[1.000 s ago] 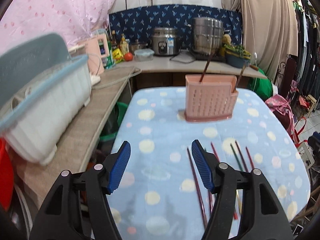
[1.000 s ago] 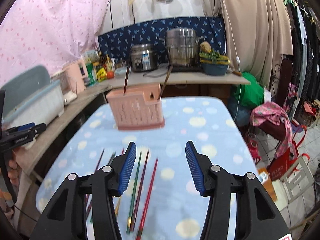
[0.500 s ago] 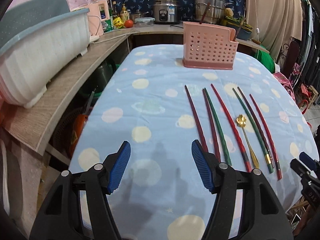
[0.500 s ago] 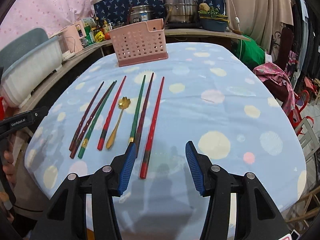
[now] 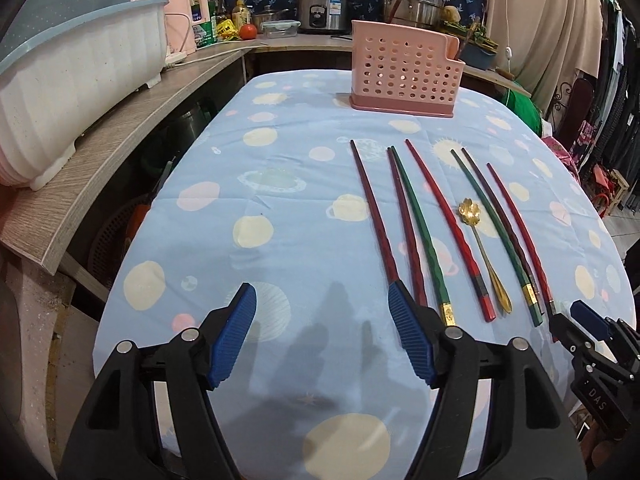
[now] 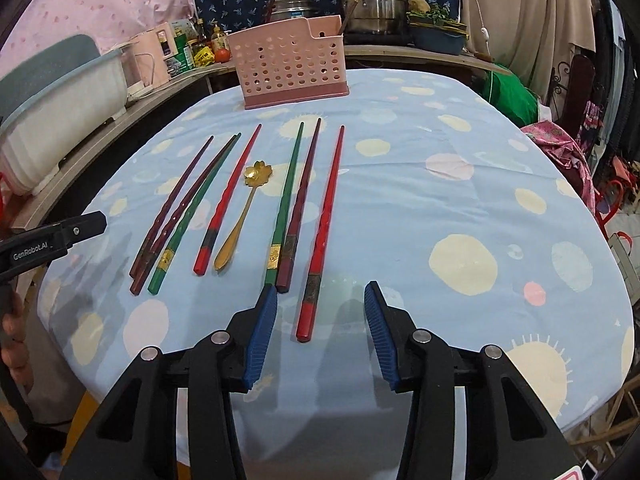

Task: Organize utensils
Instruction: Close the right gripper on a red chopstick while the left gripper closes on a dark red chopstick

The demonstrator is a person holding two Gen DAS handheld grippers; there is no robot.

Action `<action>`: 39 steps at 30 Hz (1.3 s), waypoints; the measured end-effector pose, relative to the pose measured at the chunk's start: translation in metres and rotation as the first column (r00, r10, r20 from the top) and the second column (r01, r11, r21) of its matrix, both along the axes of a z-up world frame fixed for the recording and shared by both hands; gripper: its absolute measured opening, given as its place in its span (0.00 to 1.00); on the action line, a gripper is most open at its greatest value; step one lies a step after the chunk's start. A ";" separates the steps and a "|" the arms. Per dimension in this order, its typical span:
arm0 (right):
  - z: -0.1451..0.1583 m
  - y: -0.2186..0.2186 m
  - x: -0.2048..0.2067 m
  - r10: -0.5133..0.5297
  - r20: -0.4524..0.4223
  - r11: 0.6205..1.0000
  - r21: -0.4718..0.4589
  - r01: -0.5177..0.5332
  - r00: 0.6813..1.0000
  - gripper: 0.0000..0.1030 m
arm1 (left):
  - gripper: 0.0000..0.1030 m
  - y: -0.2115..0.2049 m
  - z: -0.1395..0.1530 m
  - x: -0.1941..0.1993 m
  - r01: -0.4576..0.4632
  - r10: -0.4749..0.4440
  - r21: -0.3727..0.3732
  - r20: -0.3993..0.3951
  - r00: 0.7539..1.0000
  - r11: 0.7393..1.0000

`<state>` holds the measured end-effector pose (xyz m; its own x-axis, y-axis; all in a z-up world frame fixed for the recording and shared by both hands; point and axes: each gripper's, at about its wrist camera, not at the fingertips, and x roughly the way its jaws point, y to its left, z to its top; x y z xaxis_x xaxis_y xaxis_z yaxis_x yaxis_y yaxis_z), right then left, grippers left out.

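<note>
"GenRobot.AI" on left gripper (image 6: 52, 240) ("DAS" on right gripper (image 5: 600, 364)).

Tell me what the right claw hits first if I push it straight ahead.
Probably the bright red chopstick: its near end lies on the tablecloth between the open right claw fingers. Height above the cloth is unclear, so it might pass over.

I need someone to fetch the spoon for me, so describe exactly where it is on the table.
On the blue spotted tablecloth, in front of the pink perforated basket, lies a row of chopsticks. The gold spoon lies in that row beside a red chopstick; it is the only metal piece, with a flower-shaped bowl.
</note>
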<state>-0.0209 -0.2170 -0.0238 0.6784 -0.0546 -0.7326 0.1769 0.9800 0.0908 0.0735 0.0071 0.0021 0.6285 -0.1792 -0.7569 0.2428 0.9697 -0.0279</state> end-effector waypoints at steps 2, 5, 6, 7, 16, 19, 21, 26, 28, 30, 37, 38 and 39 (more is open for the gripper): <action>-0.001 0.000 0.001 0.000 -0.001 1.000 -0.004 0.000 1.000 0.37 | 0.63 -0.002 -0.002 0.000 0.006 -0.006 0.002 -0.004 1.000 1.000; -0.004 0.000 0.002 -0.001 -0.007 1.000 -0.003 0.001 1.000 0.30 | 0.64 -0.006 -0.005 -0.001 0.014 -0.014 0.002 -0.012 1.000 1.000; -0.004 -0.001 0.003 -0.003 -0.008 1.000 -0.006 0.003 1.000 0.28 | 0.64 -0.007 -0.006 -0.001 0.015 -0.015 0.003 -0.013 1.000 1.000; -0.005 -0.001 0.003 -0.005 -0.006 1.000 -0.010 0.005 1.000 0.27 | 0.64 -0.008 -0.007 -0.001 0.017 -0.017 0.004 -0.015 1.000 1.000; -0.007 -0.002 0.002 -0.013 0.008 0.998 -0.059 0.014 1.000 0.13 | 0.64 -0.019 -0.019 -0.001 0.031 -0.031 0.002 -0.039 0.999 1.000; -0.007 -0.004 0.001 -0.019 0.013 0.998 -0.058 0.019 1.000 0.11 | 0.64 -0.024 -0.022 0.001 0.032 -0.032 0.008 -0.037 0.999 0.999; -0.007 -0.005 0.001 -0.024 0.017 0.999 -0.049 0.025 1.000 0.09 | 0.64 -0.026 -0.024 0.002 0.030 -0.030 0.007 -0.037 0.999 1.000; -0.008 -0.006 0.000 -0.029 0.023 0.999 -0.037 0.030 0.999 0.09 | 0.64 -0.029 -0.028 0.005 0.030 -0.030 0.007 -0.043 0.999 1.000; -0.008 -0.007 0.000 -0.030 0.025 0.999 -0.034 0.031 0.999 0.09 | 0.64 -0.031 -0.030 0.006 0.033 -0.032 0.009 -0.048 0.998 0.999; -0.008 -0.007 0.000 -0.031 0.027 0.999 -0.031 0.032 0.999 0.09 | 0.63 -0.032 -0.031 0.006 0.031 -0.031 0.010 -0.047 0.998 0.999; -0.009 -0.007 -0.001 -0.031 0.035 0.999 -0.030 0.032 0.999 0.09 | 0.57 -0.028 -0.036 0.008 0.018 -0.017 0.018 -0.053 0.998 1.000; -0.009 -0.007 -0.001 -0.031 0.036 0.999 -0.031 0.032 0.999 0.09 | 0.57 -0.028 -0.037 0.008 0.018 -0.016 0.027 -0.049 0.999 0.999; -0.009 -0.007 -0.001 -0.032 0.037 0.999 -0.031 0.033 0.999 0.09 | 0.57 -0.028 -0.037 0.007 0.020 -0.019 0.030 -0.046 0.999 0.999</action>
